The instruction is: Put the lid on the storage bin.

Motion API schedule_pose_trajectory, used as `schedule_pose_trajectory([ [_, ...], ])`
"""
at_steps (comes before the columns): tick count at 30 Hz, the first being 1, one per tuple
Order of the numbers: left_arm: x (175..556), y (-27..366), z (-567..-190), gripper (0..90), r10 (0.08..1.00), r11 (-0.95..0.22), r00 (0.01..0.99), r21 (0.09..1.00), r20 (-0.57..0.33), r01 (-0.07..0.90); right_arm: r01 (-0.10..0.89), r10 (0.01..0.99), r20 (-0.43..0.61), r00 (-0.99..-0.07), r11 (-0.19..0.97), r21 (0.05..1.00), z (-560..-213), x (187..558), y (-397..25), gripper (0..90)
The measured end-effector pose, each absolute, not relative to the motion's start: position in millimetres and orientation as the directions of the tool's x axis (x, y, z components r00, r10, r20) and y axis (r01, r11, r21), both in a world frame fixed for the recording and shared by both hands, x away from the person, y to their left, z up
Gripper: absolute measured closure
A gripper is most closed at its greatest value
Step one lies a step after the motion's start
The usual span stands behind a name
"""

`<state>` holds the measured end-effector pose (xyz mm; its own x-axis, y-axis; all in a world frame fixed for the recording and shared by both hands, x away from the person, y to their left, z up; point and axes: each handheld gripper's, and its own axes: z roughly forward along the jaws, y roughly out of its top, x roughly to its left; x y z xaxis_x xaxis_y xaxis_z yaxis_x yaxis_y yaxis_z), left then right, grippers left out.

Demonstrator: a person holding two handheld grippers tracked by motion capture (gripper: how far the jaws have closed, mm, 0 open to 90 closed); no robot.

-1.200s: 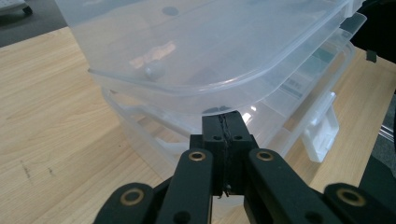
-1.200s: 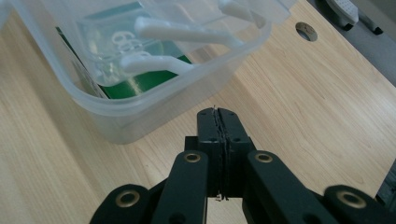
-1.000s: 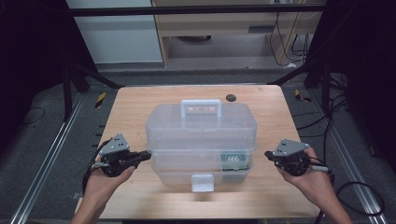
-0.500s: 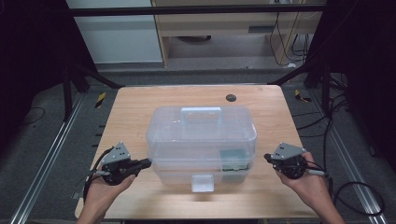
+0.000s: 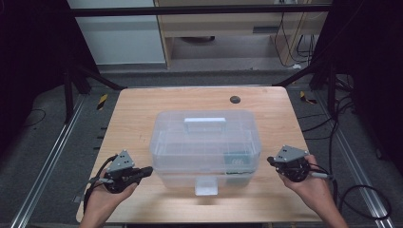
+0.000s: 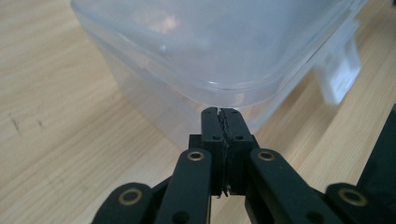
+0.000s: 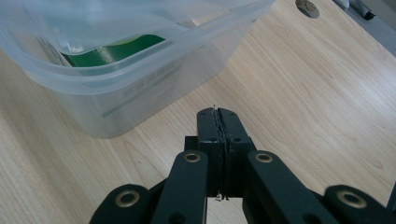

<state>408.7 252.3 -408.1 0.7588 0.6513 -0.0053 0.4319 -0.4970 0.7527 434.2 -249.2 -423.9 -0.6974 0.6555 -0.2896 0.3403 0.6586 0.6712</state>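
We hold both tongs closed and empty, left tongs [image 5: 148, 170] just beside the box [image 5: 205, 142] and right tongs [image 5: 271, 160] near its other end, flanking it mid-table [image 5: 133, 114], probably to steady the lid.

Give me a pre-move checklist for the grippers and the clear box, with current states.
1. Left gripper jaws shut, holding nothing: ok.
2. Right gripper jaws shut, holding nothing: ok.
3. Clear box lid down on the base: ok.
4. Front latch fastened: cannot tell.
5. Left gripper clear of the box wall: cannot tell, tips sit very near the lid rim.
6. Right gripper clear of the box: ok, bare table between them.
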Motion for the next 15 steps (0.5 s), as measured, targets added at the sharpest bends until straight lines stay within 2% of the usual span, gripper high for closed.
schedule_pose_trajectory([
  [11,409.1,283.6,-410.4,83.3,0.714,-0.483,0.699,0.758,0.051,0.438,0.370,0.686,-0.279,-0.672,0.637,0.676,-429.5,436.2,-254.8,88.4],
  [13,414.5,286.6,-413.3,80.5,0.728,-0.495,0.680,0.751,0.085,0.436,0.385,0.699,-0.274,-0.660,0.628,0.677,-432.9,438.4,-256.1,87.6],
  [15,422.0,289.1,-418.0,71.2,0.746,-0.494,0.657,0.753,0.109,0.435,0.403,0.719,-0.264,-0.643,0.611,0.681,-436.0,442.2,-257.8,84.1],
])
